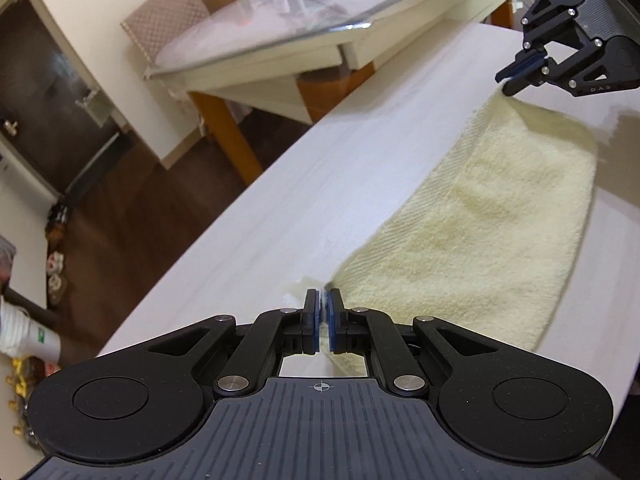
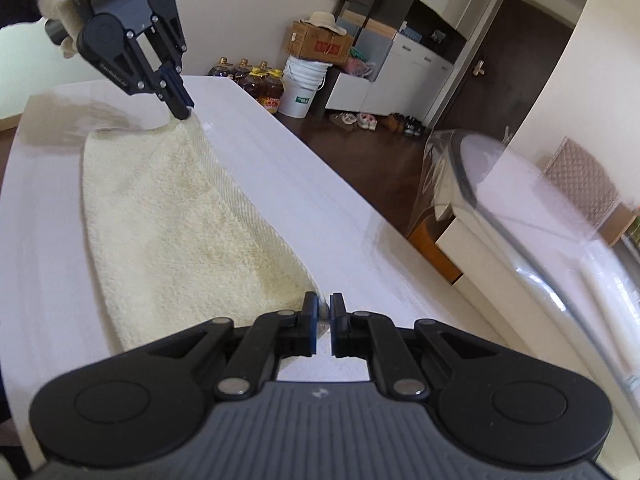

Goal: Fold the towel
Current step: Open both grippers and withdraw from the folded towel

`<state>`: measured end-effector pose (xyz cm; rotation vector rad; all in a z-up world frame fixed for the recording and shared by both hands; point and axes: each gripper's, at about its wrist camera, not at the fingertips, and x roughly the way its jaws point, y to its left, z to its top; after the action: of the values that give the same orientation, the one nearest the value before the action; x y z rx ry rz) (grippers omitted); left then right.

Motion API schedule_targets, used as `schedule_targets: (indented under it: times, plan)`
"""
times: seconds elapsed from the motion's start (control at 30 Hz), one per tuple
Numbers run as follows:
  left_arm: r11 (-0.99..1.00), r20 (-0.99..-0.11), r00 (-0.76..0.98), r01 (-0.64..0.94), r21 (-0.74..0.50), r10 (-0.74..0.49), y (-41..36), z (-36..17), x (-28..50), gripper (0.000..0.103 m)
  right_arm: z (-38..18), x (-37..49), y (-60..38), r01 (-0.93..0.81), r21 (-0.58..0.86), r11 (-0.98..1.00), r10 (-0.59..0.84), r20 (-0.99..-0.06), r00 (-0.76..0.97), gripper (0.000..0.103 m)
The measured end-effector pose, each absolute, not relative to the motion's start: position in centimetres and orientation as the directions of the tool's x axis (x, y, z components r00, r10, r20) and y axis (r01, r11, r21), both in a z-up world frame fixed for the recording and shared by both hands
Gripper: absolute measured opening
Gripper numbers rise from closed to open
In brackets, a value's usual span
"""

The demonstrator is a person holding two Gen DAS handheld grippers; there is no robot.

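A pale yellow towel (image 1: 480, 220) (image 2: 168, 220) lies stretched along the white table (image 1: 288, 208) (image 2: 320, 200), one long strip between both grippers. My left gripper (image 1: 324, 304) is shut on the towel's near corner in the left wrist view. In the right wrist view the same gripper (image 2: 185, 114) shows at the upper left, pinching the towel's far corner, with a gloved hand behind it. My right gripper (image 2: 325, 308) is shut on the other corner of the same long edge. It also appears at the top right of the left wrist view (image 1: 505, 82), tips on the towel.
A second table under a clear cover (image 1: 304, 28) (image 2: 540, 208) stands close beside the white table, with a quilted chair (image 1: 168, 24) behind it. On the dark floor are oil bottles (image 2: 264, 84), a white bucket (image 2: 304, 88) and shoes (image 2: 360, 120).
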<state>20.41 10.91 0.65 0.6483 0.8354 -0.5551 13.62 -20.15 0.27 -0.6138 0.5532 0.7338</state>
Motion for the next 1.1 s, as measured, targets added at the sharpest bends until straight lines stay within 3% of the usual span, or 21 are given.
schedule_targets:
  times: [0.17, 0.3, 0.57, 0.93, 0.97, 1.1]
  plan:
    - [0.689, -0.813, 0.552, 0.663, 0.293, -0.186, 11.1, -0.5, 20.5, 0.009, -1.4, 15.2, -19.9, -0.752, -0.265, 0.604, 0.428, -0.688, 0.586, 0.008]
    - [0.716, -0.798, 0.575, 0.633, 0.294, -0.181, 11.5, -0.6, 20.8, 0.018, -1.9, 15.5, -20.5, -0.732, -0.233, 0.64, 0.428, -0.683, 0.591, 0.019]
    - [0.779, -0.771, 0.618, 0.557, 0.288, -0.157, 12.1, -1.2, 21.9, 0.024, -1.7, 14.6, -21.5, -0.7, -0.22, 0.679, 0.416, -0.671, 0.614, 0.025]
    - [0.853, -0.739, 0.67, 0.429, 0.299, -0.078, 15.5, 1.1, 20.0, 0.031, 2.2, 7.4, -17.6, -0.732, -0.204, 0.651, 0.531, -0.566, 0.63, 0.029]
    - [0.857, -0.74, 0.669, 0.42, 0.299, -0.069, 15.8, 1.2, 19.7, 0.032, 2.1, 6.7, -16.7, -0.74, -0.207, 0.64, 0.541, -0.563, 0.625, 0.029]
    - [0.898, -0.748, 0.662, 0.358, 0.257, -0.05, 17.1, 1.5, 18.7, 0.065, 1.2, 2.7, -10.7, -0.793, -0.241, 0.559, 0.59, -0.557, 0.585, 0.03]
